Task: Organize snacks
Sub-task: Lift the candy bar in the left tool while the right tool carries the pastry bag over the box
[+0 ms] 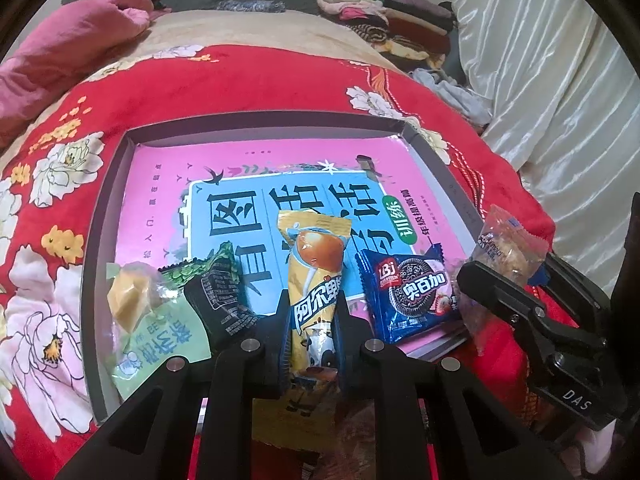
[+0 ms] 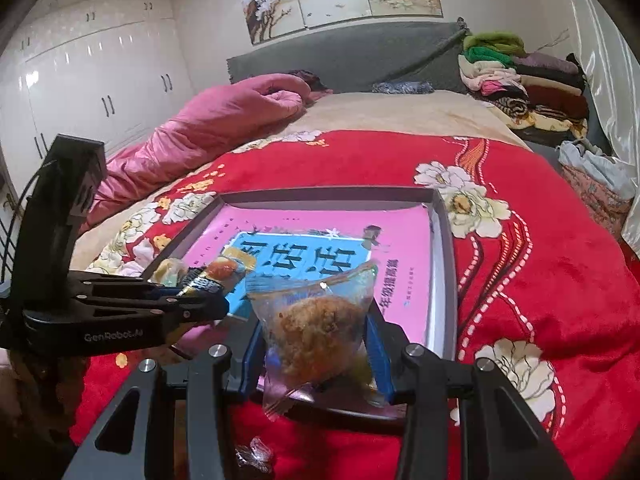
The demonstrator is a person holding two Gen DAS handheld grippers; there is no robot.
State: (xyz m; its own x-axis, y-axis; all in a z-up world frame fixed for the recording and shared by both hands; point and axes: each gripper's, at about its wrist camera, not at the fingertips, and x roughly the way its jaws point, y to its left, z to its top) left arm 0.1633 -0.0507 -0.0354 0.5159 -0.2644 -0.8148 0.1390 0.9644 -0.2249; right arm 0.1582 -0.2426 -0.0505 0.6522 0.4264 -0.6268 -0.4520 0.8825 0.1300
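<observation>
We see the left gripper (image 1: 310,320) clenched on a long yellow foil packet (image 1: 314,280) printed "阿尔卑", over the grey tray (image 1: 104,216). Right gripper (image 2: 316,344) grasps a clear crinkled bag (image 2: 316,320) of crumbly brown pastry. Blue "奥百加" biscuit pack (image 1: 412,296) lies flat on the glossy pink book (image 1: 256,160).
</observation>
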